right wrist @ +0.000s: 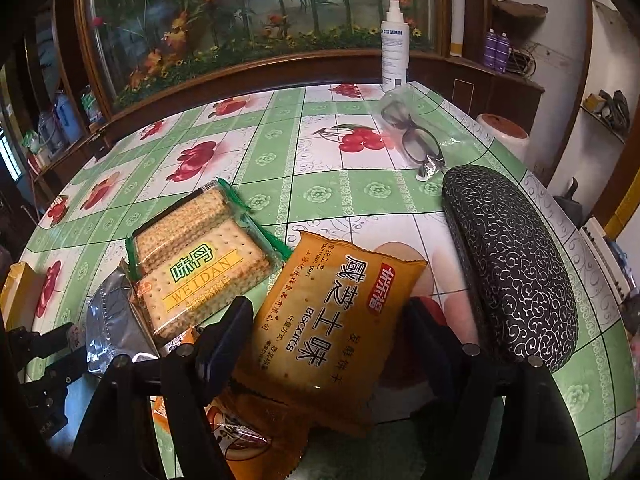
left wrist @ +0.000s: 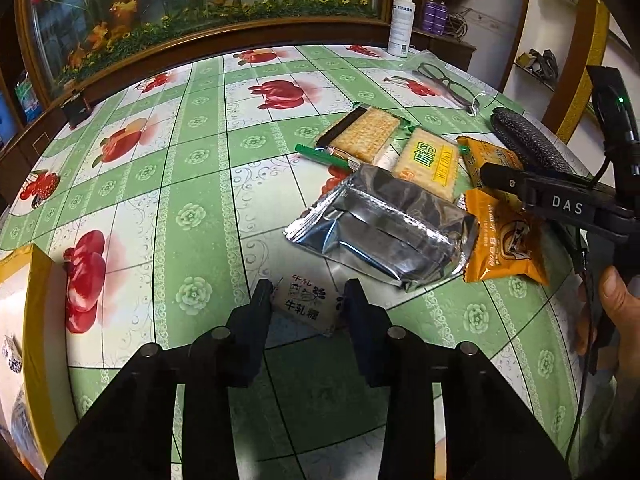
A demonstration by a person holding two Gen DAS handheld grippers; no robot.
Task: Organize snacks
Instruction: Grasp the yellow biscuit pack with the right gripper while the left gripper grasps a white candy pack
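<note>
My left gripper (left wrist: 306,304) is shut on a small beige milk candy (left wrist: 305,304), held just above the tablecloth. Beyond it lie a silver foil pouch (left wrist: 384,228), two cracker packs (left wrist: 368,132), (left wrist: 430,162) and an orange snack pack (left wrist: 504,244). My right gripper (right wrist: 328,328) is open with its fingers either side of an orange biscuit pack (right wrist: 332,328) that lies flat; it also shows in the left wrist view (left wrist: 540,196). The Weidan cracker pack (right wrist: 200,264) lies to its left, over a second cracker pack (right wrist: 180,220).
A black patterned glasses case (right wrist: 508,264) lies right of the biscuit pack. Glasses in a clear bag (right wrist: 412,136) and a white spray bottle (right wrist: 394,48) stand further back. A yellow-edged box (left wrist: 28,320) is at the left table edge.
</note>
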